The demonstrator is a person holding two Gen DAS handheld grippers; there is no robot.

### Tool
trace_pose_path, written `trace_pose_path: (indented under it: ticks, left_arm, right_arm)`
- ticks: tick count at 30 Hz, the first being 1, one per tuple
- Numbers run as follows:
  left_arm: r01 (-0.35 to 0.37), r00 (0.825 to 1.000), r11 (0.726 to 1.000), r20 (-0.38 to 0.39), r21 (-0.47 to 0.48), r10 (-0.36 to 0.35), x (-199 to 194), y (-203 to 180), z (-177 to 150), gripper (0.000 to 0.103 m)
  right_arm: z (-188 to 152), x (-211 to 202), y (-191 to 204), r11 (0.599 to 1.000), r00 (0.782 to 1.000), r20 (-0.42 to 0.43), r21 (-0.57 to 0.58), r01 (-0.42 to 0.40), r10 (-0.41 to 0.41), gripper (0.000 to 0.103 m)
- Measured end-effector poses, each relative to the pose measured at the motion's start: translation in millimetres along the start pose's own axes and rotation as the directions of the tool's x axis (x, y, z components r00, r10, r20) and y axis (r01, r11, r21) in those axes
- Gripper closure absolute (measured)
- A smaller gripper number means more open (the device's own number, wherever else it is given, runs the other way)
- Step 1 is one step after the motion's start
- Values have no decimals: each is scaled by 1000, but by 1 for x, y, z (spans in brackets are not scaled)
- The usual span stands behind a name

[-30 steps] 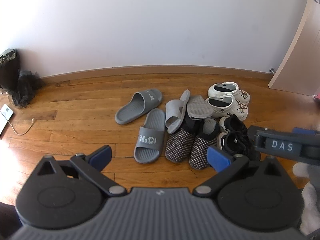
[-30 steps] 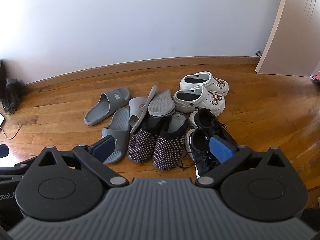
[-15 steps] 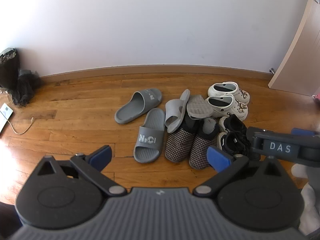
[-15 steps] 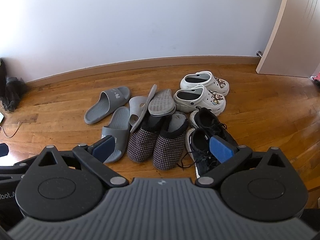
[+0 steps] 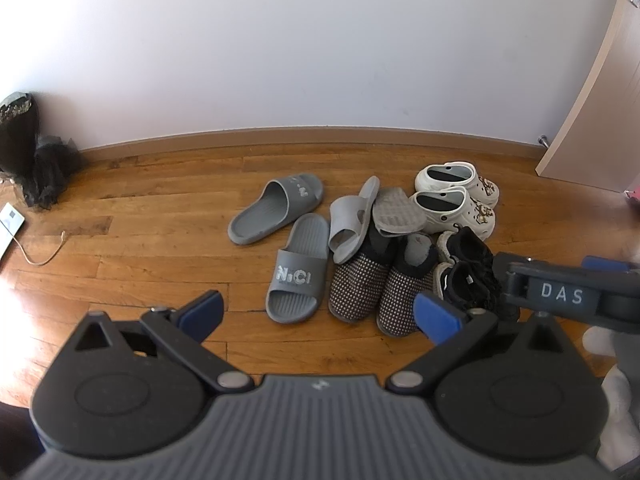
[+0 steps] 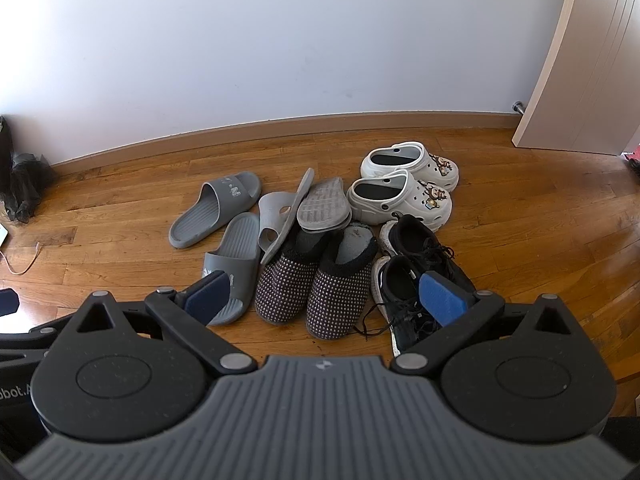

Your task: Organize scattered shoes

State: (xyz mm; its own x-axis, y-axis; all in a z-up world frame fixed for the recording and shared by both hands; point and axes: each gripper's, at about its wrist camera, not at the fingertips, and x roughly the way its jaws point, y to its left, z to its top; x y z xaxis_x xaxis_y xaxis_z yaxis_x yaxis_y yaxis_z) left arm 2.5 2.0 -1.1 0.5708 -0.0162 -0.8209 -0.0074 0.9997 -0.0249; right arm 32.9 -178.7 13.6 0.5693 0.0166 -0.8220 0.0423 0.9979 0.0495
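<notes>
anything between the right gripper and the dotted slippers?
Nothing visible. The right hand-held gripper is open with bare floor before the dotted slippers. Two light grey slippers lean on their heels, at the far end.

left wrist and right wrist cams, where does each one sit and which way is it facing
Left wrist view: sits on the left tool, facing forward and down at the wooden floor and white wall; its open blue-padded fingers show, plus the right tool's black body at right.
Right wrist view: sits on the right tool, facing the same way from further right; its open fingers show.
Shared: the dotted dark slippers, grey rubber slides, white clogs and black sneakers.
</notes>
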Motion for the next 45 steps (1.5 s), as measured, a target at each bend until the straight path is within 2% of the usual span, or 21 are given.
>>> trace_pose_path:
  ticks: [35,45]
  left_arm:
    - [13,1000,1000,-5,-8,-13,3,-1,-3,0]
    - [21,999,1000,-32,-19,-21,7,13,2,0]
  right_arm:
    - [-4,2,-5,1000,1000,0,6,-22,22,1]
    - [-2,3,-8,999,999,-3,23,-32,32,1]
